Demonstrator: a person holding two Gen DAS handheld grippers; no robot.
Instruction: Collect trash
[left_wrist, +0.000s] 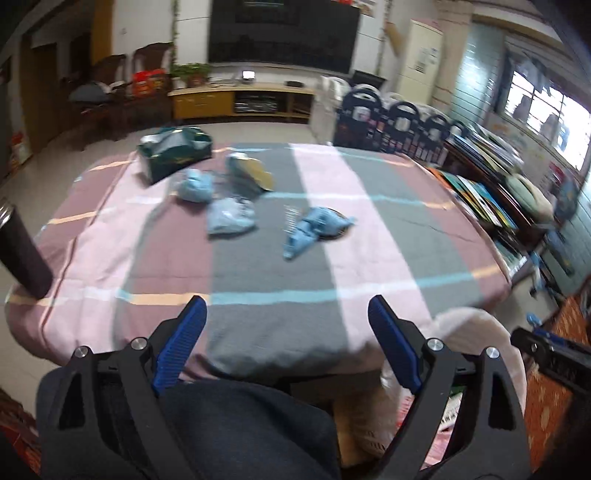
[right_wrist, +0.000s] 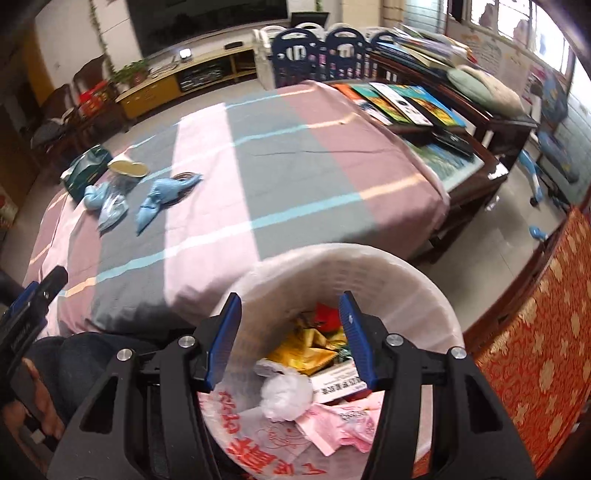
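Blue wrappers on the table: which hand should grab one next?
Probably left. The left tool is open, empty and faces the blue wrappers across the table. The right tool, also open, hangs over the bin, off the table's edge.

Trash on the table's far left
Blue wrappers (left_wrist: 317, 229), a green bag (left_wrist: 173, 151); white bin (right_wrist: 406, 280) part full.

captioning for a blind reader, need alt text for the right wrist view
An open hand-held gripper hovers over a white trash basket partly filled with wrappers and paper. Beyond it, blue crumpled bags lie on a striped tablecloth.
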